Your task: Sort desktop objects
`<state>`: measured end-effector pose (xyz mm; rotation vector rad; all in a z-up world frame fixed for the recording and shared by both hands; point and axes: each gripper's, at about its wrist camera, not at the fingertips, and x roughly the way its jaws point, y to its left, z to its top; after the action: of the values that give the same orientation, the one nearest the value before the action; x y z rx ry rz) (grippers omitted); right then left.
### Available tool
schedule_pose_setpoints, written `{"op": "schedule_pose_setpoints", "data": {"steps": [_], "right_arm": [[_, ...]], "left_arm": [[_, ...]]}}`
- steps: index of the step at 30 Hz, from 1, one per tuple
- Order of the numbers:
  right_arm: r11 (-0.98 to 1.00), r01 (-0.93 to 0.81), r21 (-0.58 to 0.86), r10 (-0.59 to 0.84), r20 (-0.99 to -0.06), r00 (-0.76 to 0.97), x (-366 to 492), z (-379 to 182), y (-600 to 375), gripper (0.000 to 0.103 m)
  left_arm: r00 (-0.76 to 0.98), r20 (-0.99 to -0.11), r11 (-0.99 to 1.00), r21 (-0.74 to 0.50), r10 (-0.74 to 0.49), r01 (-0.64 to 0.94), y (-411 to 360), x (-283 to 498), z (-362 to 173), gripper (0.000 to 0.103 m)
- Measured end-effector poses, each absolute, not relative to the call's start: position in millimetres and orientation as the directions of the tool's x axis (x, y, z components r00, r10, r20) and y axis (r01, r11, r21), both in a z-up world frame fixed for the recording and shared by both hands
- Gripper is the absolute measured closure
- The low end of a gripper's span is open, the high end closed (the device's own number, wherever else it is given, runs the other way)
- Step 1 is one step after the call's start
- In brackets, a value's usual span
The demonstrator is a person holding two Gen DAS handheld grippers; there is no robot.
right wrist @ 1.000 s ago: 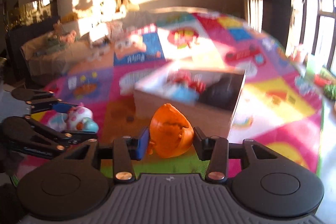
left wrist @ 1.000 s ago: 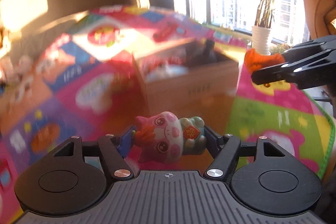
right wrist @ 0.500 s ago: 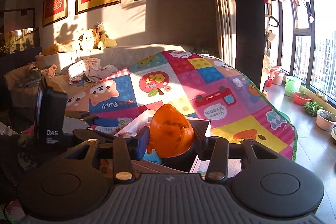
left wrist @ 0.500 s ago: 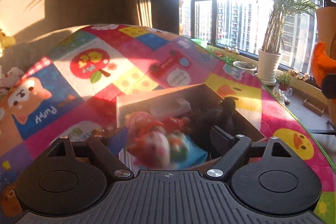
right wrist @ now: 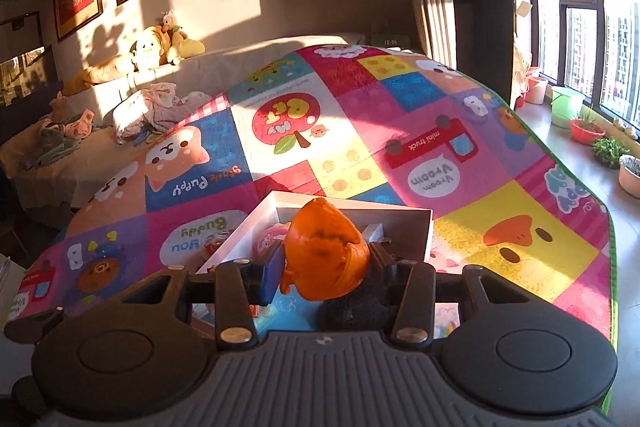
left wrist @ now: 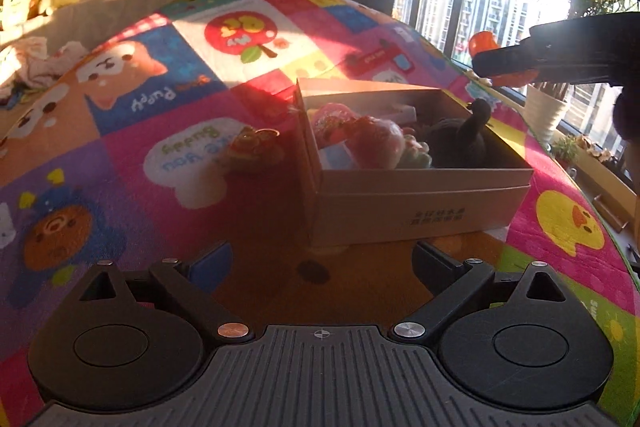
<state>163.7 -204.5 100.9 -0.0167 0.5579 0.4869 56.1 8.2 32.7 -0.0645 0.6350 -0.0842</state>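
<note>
A cardboard box (left wrist: 424, 203) stands on the colourful play mat and holds a pink plush toy (left wrist: 360, 139), a dark plush (left wrist: 460, 143) and other toys. My left gripper (left wrist: 320, 263) is open and empty, just in front of the box. My right gripper (right wrist: 324, 267) is shut on an orange toy (right wrist: 326, 255) and holds it above the box (right wrist: 416, 223). In the left wrist view the right gripper (left wrist: 504, 61) with the orange toy (left wrist: 482, 43) hangs above the box's right side.
A small orange and yellow toy (left wrist: 252, 147) lies on the mat (left wrist: 120, 163) left of the box. A sofa with plush toys (right wrist: 160, 47) is behind the mat. Plant pots (right wrist: 588, 127) line the window at the right.
My left gripper opened and let go of the pink plush toy, which now lies in the box, then drew back. My right gripper carried the orange toy over the box.
</note>
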Motion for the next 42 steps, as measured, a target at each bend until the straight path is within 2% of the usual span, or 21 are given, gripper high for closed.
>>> {"op": "schedule_pose_setpoints", "data": {"steps": [2, 10, 14, 18, 25, 30, 32, 34, 37, 42], "right_arm": [[0.895, -0.432, 0.114, 0.421, -0.537, 0.731, 173.7, 95.1, -197.2, 0.048], [0.853, -0.508, 0.117, 0.468, -0.602, 0.647, 172.8, 95.8, -168.2, 0.048], [0.811, -0.569, 0.135, 0.505, -0.651, 0.567, 186.3, 106.6, -125.0, 0.048], [0.778, -0.606, 0.166, 0.523, -0.707, 0.477, 217.6, 116.6, -61.3, 0.048], [0.834, -0.55, 0.038, 0.311, -0.856, 0.412, 277.0, 66.0, 31.8, 0.048], [0.843, -0.529, -0.093, 0.184, -0.875, 0.447, 296.0, 35.4, 57.2, 0.048], [0.845, -0.524, -0.109, 0.16, -0.882, 0.442, 300.8, 30.2, 63.7, 0.052], [0.844, -0.524, -0.114, 0.151, -0.887, 0.436, 302.3, 26.9, 68.9, 0.053], [0.823, -0.563, -0.08, 0.192, -0.893, 0.407, 290.7, 28.9, 71.0, 0.053], [0.696, -0.715, 0.055, 0.315, -0.919, 0.236, 228.7, 34.7, 63.7, 0.053]], "left_arm": [[0.804, -0.588, 0.995, -0.083, -0.092, 0.053, 11.8, 51.8, 32.3, 0.003], [0.837, -0.547, 0.999, -0.009, 0.021, -0.032, 39.8, 30.5, 28.2, 0.002], [0.831, -0.554, 0.993, -0.06, 0.052, -0.102, 62.8, 24.3, 19.7, 0.002], [0.818, -0.575, 0.984, -0.129, 0.028, -0.125, 76.8, 20.7, 9.5, 0.002], [0.851, -0.525, 0.976, -0.185, 0.002, -0.116, 81.4, 10.4, 10.9, 0.001], [0.852, -0.523, 0.964, -0.234, -0.018, -0.124, 88.2, 10.2, 9.9, 0.001], [0.851, -0.524, 0.959, -0.252, -0.023, -0.13, 90.7, 10.3, 9.3, 0.001], [0.851, -0.524, 0.958, -0.258, -0.026, -0.129, 90.9, 9.9, 9.1, 0.001], [0.858, -0.512, 0.965, -0.244, -0.042, -0.099, 86.7, 6.6, 10.4, 0.001], [0.857, -0.506, 0.973, -0.228, -0.095, -0.027, 79.6, 6.5, 10.5, 0.001]]}}
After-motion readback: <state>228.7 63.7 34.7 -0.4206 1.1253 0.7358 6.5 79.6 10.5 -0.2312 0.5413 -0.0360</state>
